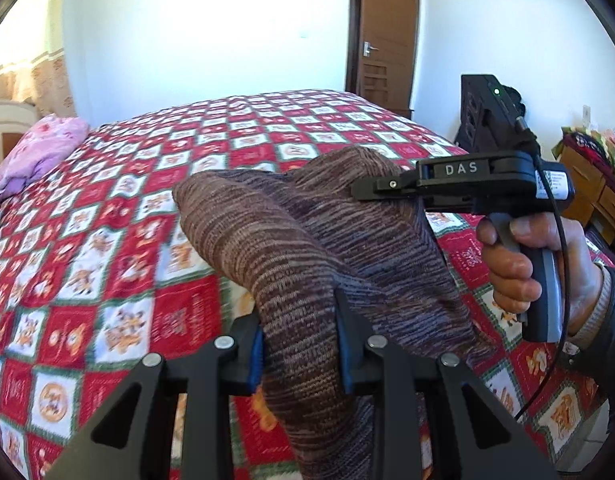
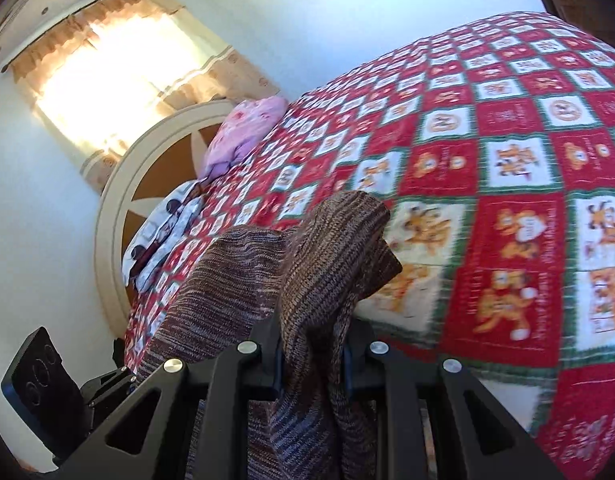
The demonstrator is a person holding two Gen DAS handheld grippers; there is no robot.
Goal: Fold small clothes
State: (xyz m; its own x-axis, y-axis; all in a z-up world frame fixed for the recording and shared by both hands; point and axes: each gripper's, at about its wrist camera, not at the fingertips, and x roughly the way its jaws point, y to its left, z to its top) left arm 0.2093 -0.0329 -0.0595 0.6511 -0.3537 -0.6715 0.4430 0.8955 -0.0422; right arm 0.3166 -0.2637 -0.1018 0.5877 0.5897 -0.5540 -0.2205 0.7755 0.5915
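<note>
A brown and purple striped knit garment (image 1: 307,240) hangs in the air above the bed, held by both grippers. My left gripper (image 1: 301,344) is shut on one edge of it, the cloth bunched between the blue pads. My right gripper (image 1: 367,192) comes in from the right in the left wrist view and is shut on the other edge. In the right wrist view the right gripper (image 2: 313,354) is shut on the same knit garment (image 2: 319,264), which drapes over and below the fingers. The left gripper's body (image 2: 87,396) shows at the lower left there.
The bed has a red, white and green patchwork quilt (image 1: 119,216), also in the right wrist view (image 2: 507,184). A pink bundle (image 1: 39,148) lies at the headboard end. A brown door (image 1: 387,36) is behind the bed. A wooden dresser (image 1: 591,188) stands at right.
</note>
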